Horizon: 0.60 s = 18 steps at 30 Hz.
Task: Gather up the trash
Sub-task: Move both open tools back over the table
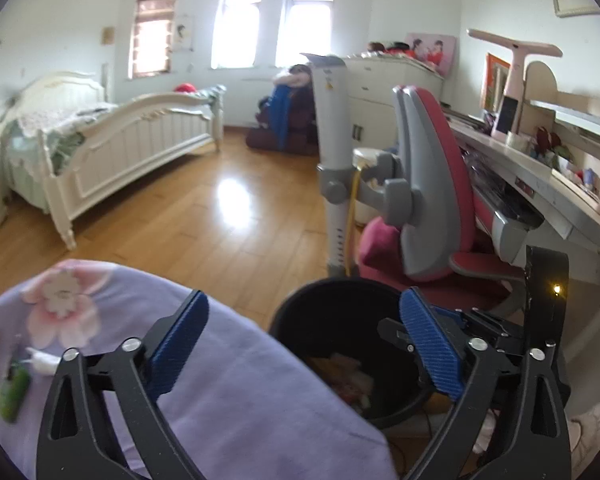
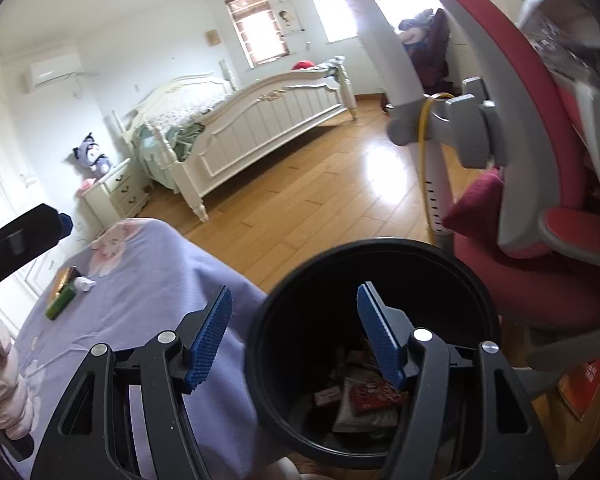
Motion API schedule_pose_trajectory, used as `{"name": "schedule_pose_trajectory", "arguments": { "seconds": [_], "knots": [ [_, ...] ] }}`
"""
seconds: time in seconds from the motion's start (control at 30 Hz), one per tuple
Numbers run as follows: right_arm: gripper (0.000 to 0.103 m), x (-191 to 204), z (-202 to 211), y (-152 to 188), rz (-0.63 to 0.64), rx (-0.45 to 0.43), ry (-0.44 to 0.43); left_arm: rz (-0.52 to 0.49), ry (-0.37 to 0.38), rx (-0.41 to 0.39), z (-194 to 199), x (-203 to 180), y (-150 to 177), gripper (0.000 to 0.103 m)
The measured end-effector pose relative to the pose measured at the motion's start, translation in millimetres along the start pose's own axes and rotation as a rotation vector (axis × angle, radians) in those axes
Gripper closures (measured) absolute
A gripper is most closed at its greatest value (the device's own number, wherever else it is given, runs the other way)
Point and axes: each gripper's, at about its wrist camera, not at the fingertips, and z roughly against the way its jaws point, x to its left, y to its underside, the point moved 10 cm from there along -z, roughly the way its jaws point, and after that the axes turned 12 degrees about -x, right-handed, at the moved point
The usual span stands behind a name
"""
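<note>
right tool [image 2: 294, 334] was wide open, empty, right over the black bin [image 2: 476, 280] so stuff would drop in | left tool [image 1: 304, 350] open too, nothing held | leftover trash: green wrapper [image 2: 62, 302] and white scrap [image 2: 85, 282] far left on the purple-covered desk [image 2: 148, 292]

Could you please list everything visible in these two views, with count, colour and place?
Trash bin: one, black, on the floor beside the lilac cloth, wrappers inside.
Cloth-covered surface: one, lilac with pink flowers, left of the bin.
Green packet: one, on the cloth, next to a white scrap.
Chair: one, red and grey, at the desk.
Bed: one, white, far side.
Left gripper: open, empty.
Right gripper: open, empty, over the bin.
</note>
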Motion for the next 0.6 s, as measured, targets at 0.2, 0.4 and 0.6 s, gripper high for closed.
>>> {"name": "schedule_pose_trajectory", "arguments": {
  "seconds": [0.2,0.4,0.6],
  "knots": [
    [0.022,59,-3,-16,0.068,-0.023,-0.098,-0.001,-0.166,-0.054,53,54,-9,0.005],
    [0.019,127,-13,-18,0.129,0.006,-0.235,0.061,-0.341,-0.061,102,124,-4,0.005],
    [0.018,193,-18,-15,0.213,0.030,-0.329,0.158,-0.485,-0.102,152,196,8,0.005]
  ]
}}
